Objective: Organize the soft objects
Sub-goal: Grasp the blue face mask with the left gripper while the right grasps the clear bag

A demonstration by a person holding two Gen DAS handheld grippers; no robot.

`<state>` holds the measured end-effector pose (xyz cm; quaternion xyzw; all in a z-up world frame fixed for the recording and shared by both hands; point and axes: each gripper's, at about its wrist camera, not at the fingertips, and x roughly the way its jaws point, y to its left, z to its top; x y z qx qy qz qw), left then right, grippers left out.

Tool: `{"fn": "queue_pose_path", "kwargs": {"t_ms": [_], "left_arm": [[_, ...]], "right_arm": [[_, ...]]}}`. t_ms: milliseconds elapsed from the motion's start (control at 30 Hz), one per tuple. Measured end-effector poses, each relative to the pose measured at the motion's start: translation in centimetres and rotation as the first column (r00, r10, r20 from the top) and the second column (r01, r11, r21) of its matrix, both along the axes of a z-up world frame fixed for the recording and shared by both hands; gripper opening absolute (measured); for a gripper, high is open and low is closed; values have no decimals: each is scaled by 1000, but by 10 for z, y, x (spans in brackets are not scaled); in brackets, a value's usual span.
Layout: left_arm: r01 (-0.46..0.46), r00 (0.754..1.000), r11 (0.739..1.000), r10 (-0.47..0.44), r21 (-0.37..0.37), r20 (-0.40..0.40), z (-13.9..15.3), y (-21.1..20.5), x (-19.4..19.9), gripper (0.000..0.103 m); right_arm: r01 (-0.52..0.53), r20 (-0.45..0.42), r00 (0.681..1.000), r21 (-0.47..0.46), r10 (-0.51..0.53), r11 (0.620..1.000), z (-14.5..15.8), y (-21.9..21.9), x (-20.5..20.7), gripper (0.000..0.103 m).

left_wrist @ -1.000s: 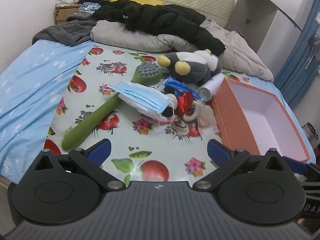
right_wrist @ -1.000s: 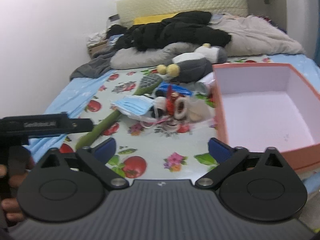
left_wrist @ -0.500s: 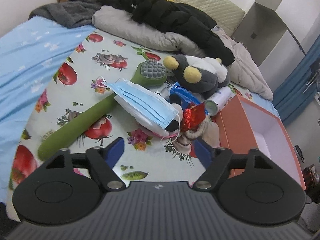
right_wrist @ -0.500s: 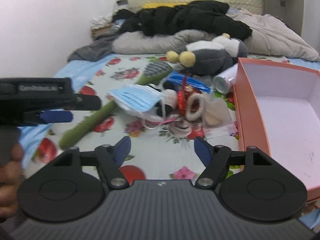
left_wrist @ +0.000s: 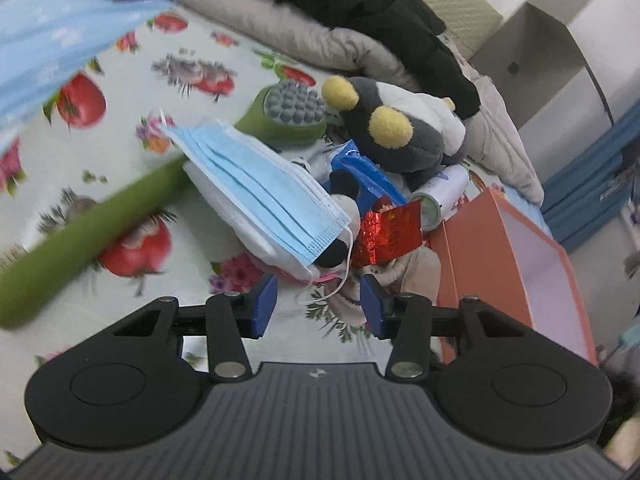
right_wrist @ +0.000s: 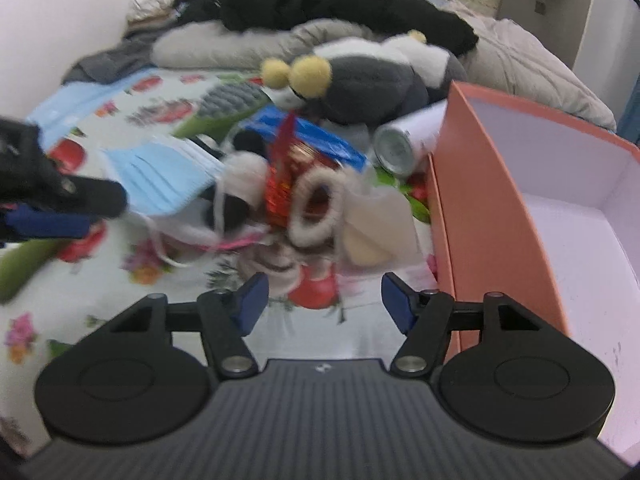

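A pile lies on the fruit-print bedsheet: a blue face mask (left_wrist: pixel 260 184) (right_wrist: pixel 160 172) on white pads, a grey-and-white plush penguin (left_wrist: pixel 404 132) (right_wrist: pixel 372 80), a fluffy beige ring (right_wrist: pixel 316 212) and a beige pouch (right_wrist: pixel 376 224). My left gripper (left_wrist: pixel 318 306) hovers just short of the mask's near corner, its jaws closing with only the mask's white ear loop between them, unpressed. My right gripper (right_wrist: pixel 320 298) is close before the fluffy ring, jaws closing, nothing gripped. The left gripper also shows at the left edge of the right wrist view.
An open orange box (left_wrist: pixel 516 264) (right_wrist: pixel 472 216) with a pale inside stands right of the pile. In the pile are a long green massage brush (left_wrist: pixel 100 228), a red foil packet (left_wrist: pixel 390 234), a blue packet (left_wrist: pixel 364 172) and a white can (right_wrist: pixel 404 140). Dark clothes and a grey duvet (left_wrist: pixel 320 32) lie behind.
Both grippers have come down and forward toward the pile, which now looms larger. The jaws of both have narrowed. Nothing in the pile has moved.
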<state>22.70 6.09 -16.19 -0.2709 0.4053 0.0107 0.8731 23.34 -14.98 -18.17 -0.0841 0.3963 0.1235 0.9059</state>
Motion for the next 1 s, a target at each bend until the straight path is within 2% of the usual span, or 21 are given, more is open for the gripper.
{"fn": "queue_pose_path", "kwargs": {"t_ms": [67, 233, 433, 533, 600, 667, 733, 833, 1000], "left_arm": [[-16, 1000, 999, 16, -45, -7, -7, 1, 6, 41], [-65, 997, 993, 60, -102, -49, -23, 2, 21, 41], [-108, 993, 991, 103, -85, -63, -29, 1, 28, 39], [-128, 991, 988, 123, -91, -54, -28, 4, 29, 29], [-130, 991, 988, 125, -87, -53, -28, 4, 31, 13], [-134, 990, 986, 130, -95, -55, -29, 5, 32, 7], [-140, 990, 986, 136, -90, -44, -27, 5, 31, 4], [-137, 991, 987, 136, -89, -18, -22, 4, 26, 2], [-126, 992, 986, 128, -106, 18, -10, 4, 15, 2]], "right_arm": [[3, -12, 1000, -27, -4, 1000, -11, -1, 9, 61], [6, -8, 1000, -53, -7, 999, -24, -1, 20, 58], [-4, 26, 1000, -107, 7, 994, -34, 7, 30, 58], [-11, 39, 999, -130, 17, 991, -39, 10, 32, 58], [-16, 58, 998, -147, 25, 989, -42, 13, 33, 58], [-18, 73, 997, -171, 31, 985, -42, 16, 34, 56], [-12, 64, 998, -172, 23, 985, -42, 16, 36, 26], [-15, 63, 998, -168, 26, 986, -38, 17, 33, 17], [-19, 79, 996, -158, 32, 987, -26, 16, 22, 10]]}}
